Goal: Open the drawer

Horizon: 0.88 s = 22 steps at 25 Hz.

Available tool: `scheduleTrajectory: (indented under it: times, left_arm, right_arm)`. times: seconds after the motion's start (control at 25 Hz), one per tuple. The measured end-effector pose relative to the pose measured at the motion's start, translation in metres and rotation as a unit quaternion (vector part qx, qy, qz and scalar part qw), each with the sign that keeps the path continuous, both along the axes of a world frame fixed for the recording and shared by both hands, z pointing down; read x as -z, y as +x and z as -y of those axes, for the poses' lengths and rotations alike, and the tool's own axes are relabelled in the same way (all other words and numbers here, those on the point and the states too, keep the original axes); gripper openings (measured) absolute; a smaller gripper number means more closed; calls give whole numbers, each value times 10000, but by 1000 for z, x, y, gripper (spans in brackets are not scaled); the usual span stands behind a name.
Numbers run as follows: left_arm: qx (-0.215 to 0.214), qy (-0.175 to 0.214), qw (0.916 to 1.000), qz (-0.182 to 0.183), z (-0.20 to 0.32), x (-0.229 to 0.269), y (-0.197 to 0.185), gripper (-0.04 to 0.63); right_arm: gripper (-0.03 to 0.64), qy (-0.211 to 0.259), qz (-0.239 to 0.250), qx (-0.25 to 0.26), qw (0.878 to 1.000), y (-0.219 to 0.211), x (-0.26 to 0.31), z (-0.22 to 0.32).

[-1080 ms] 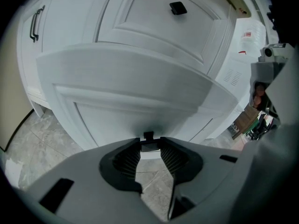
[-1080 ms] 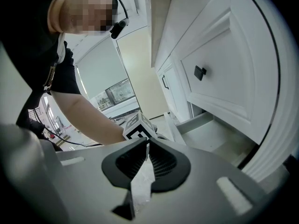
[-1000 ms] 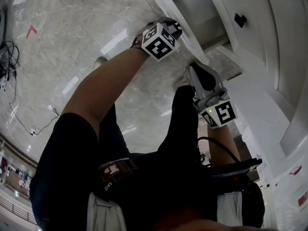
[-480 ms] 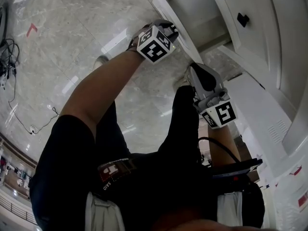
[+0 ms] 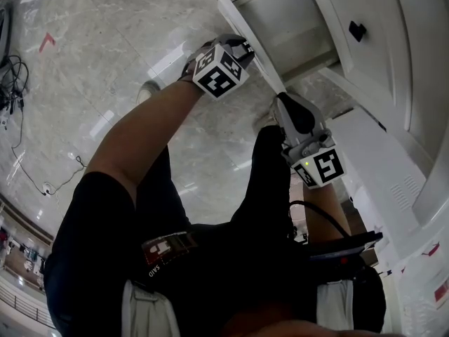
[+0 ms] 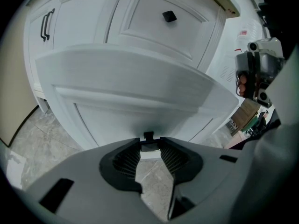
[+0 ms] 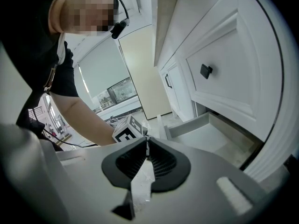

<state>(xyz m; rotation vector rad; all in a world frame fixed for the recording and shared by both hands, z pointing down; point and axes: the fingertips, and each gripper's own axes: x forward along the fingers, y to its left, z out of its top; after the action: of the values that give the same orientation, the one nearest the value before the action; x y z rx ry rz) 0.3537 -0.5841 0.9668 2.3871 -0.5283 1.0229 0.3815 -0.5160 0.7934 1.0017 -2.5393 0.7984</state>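
Floor: pale marble floor (image 5: 98,55) lies left of the drawer (image 5: 280,20) and beneath it.
Cabinet door: in the left gripper view, a white cabinet door (image 6: 74,22) with a dark bar handle (image 6: 45,24) stands above and left of the drawer.
Left gripper: your left gripper (image 6: 149,143) is at the drawer's front panel. Its jaws are partly apart and clamped on the small black knob (image 6: 148,136) at the middle of that panel. It tilts downward toward the drawer.
Drawer: it stands pulled out of the white cabinet (image 5: 393,153), with its inside showing bare and pale in the head view.
Right gripper: your right gripper (image 7: 146,143) hangs just right of the drawer, apart from it. Its jaws are closed together with nothing between them. Its marker cube (image 5: 319,166) faces the head camera.
Upper drawer front: a closed panel (image 5: 372,55) with a square black knob (image 5: 358,30) sits directly above the drawer, at the right in the head view.
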Motion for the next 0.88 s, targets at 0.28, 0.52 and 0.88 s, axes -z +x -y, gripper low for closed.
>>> scheduleTrajectory:
  times: [0.28,0.52,0.88]
  left_arm:
    - [-29,-5,10000,4,-9,0,-11,137]
    - [-58,-12,10000,21,-17,0,-21,137]
    - [-55,-36,10000,-34,-22,1,-24,137]
  right_arm:
    - [-9,-3,-13,30,10000,-3,-1,-1]
    - [-9,10,38,27,10000,-8,0,-3]
    - [-9,27,88,-23,10000,-10,0,-3]
